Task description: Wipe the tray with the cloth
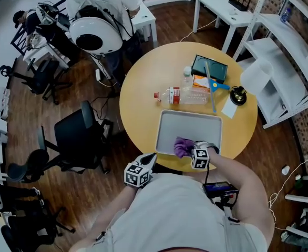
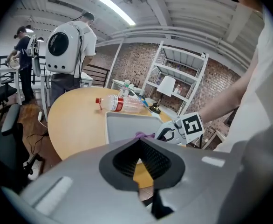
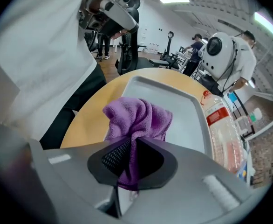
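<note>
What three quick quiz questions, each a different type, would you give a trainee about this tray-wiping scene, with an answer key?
1. True or false: the left gripper holds the cloth.
2. What lies on the table just beyond the tray? A, a plastic bottle on its side; B, a banana; C, a stack of plates.
3. Fill in: the cloth's colour is ____.
Key: 1 false, the right gripper is shut on it and the left gripper is empty; 2 A; 3 purple.
</note>
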`<state>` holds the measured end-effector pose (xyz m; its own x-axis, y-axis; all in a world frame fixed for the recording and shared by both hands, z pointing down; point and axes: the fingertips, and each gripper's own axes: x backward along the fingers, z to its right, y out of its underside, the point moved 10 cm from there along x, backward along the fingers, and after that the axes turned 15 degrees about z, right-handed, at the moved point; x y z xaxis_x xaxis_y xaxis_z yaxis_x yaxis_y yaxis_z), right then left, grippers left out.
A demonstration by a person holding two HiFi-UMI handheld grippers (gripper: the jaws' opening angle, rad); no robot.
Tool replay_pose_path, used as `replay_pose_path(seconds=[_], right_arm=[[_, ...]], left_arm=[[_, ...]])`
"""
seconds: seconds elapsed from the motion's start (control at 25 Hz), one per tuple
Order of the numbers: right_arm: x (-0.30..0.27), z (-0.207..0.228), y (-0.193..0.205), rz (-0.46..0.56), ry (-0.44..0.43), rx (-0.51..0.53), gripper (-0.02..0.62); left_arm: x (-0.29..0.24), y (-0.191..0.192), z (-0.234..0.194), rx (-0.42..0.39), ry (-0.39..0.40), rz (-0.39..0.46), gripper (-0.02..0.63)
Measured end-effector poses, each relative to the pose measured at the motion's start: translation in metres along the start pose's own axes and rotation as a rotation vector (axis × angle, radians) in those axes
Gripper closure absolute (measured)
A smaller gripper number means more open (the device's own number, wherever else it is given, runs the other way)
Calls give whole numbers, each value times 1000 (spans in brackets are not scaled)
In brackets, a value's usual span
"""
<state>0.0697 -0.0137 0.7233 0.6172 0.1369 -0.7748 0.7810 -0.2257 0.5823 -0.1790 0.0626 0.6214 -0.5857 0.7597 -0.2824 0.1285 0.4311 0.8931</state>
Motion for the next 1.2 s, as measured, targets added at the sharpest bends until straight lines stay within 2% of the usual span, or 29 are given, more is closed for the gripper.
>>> replay_pose_path(seconds=[0.16, 0.4, 0.72, 0.88, 1.08, 1.2], right_arm=[[27, -11, 32, -28, 40, -64, 558], [61, -21, 72, -73, 62, -91, 558], [85, -26, 94, -115, 54, -91, 558], [85, -23, 97, -133, 47, -46, 553], [83, -1, 111, -170, 138, -98, 551], [84, 11, 111, -189, 150, -161, 551]], left_arm=[[-10, -5, 1, -18, 44, -14, 606], [-20, -11, 2, -39, 82, -29, 606], [-18, -15, 1, -31, 69, -25, 606], [-17, -13, 2, -25, 60, -24, 606], [-20, -12, -1, -22, 55, -28, 606], [-20, -13, 1, -21, 54, -31, 606]])
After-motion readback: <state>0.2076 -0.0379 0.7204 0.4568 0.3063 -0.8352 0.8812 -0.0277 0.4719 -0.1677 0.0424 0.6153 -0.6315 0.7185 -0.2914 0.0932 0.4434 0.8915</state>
